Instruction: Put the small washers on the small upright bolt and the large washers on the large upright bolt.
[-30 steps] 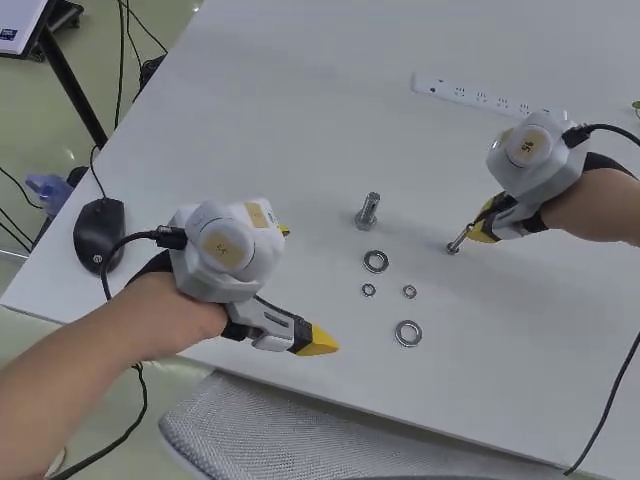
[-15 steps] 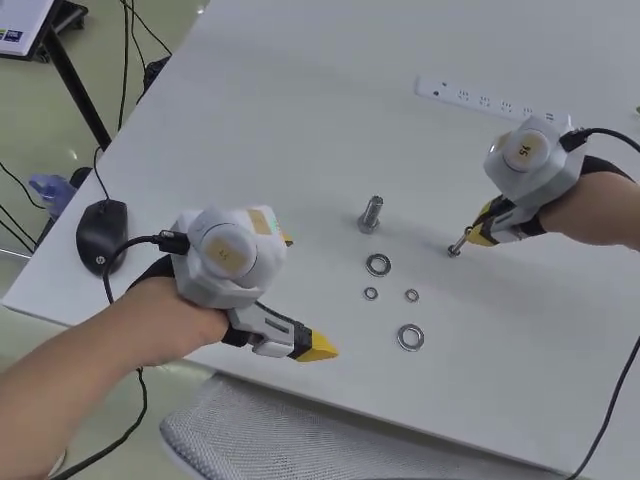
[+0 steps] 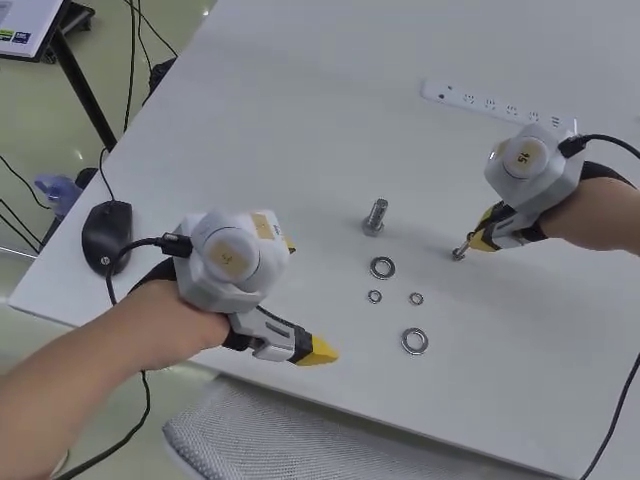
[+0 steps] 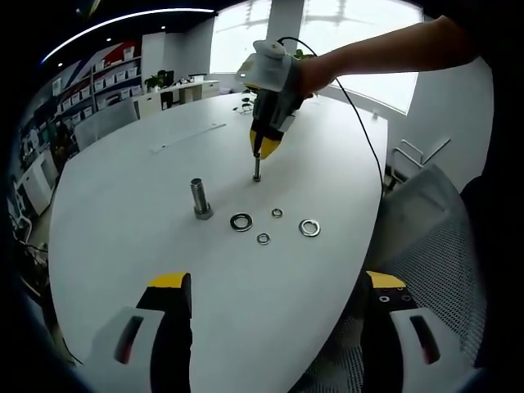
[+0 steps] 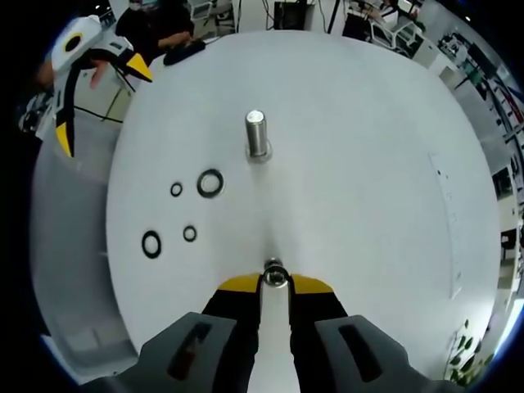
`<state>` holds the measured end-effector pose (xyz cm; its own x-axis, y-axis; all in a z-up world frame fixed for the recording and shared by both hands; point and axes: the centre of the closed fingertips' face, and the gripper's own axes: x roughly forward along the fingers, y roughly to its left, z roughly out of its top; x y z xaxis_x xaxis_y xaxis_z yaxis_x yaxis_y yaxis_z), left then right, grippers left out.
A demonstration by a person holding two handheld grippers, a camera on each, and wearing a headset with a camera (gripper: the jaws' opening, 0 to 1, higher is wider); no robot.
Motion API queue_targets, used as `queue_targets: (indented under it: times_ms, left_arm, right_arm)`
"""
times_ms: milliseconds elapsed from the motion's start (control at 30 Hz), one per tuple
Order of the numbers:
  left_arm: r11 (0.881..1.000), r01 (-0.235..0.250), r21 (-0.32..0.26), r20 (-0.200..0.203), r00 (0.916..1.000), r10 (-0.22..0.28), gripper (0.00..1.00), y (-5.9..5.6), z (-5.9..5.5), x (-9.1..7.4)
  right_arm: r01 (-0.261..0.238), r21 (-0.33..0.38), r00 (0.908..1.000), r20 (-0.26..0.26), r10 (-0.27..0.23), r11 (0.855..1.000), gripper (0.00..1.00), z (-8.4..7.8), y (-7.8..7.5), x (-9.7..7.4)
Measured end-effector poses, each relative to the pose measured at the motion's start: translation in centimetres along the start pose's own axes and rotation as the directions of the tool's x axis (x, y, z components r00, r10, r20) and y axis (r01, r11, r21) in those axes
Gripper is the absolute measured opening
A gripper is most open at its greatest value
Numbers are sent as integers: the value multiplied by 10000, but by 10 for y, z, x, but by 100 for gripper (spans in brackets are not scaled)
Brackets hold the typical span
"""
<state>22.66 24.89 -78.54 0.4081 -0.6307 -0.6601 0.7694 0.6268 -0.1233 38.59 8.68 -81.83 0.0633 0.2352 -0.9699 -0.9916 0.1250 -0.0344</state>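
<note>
Flat silver metal washers (image 3: 382, 267) look light and slippery: pinch a rim. Left hand-held gripper (image 4: 276, 282) is open; right hand-held gripper (image 5: 275, 283) grips the thin silver bolt (image 5: 274, 271).

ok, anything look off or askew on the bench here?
Nothing damaged or spilled. The large bolt stands upright, and four washers lie flat and apart beside it. Only oddity: the small bolt is pinched in the right gripper rather than standing free; its tilt is hard to judge.

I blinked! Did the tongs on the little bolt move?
No. The right tongs remain shut on the small bolt, equally far from the large bolt; only the camera shifted.
</note>
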Motion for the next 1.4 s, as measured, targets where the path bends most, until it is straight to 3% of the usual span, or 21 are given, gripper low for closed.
queue_targets:
  times_ms: [267, 967, 1267, 1400]
  left_arm:
    - [9999, -45, -159, 24, 10000, 45, 85, 0, -3, -1]
    - [9991, -38, -420, -215, 9998, 29, 82, 2, -17, -2]
    - [9990, 3, -446, -232, 9997, -13, 82, 1, -16, -1]
    - [9990, -98, -435, -44, 9999, 96, 82, 2, -11, -1]
  right_arm:
    - [10, -338, 9995, -321, -21, 9994, 13, -4, 0, 10]
    - [-345, -323, 9973, -657, 323, 9989, 13, -15, 6, 37]
    - [-361, -465, 9973, -662, 330, 9983, 13, -16, 6, 42]
    - [-340, -463, 9976, -618, 311, 9983, 13, -15, 6, 43]
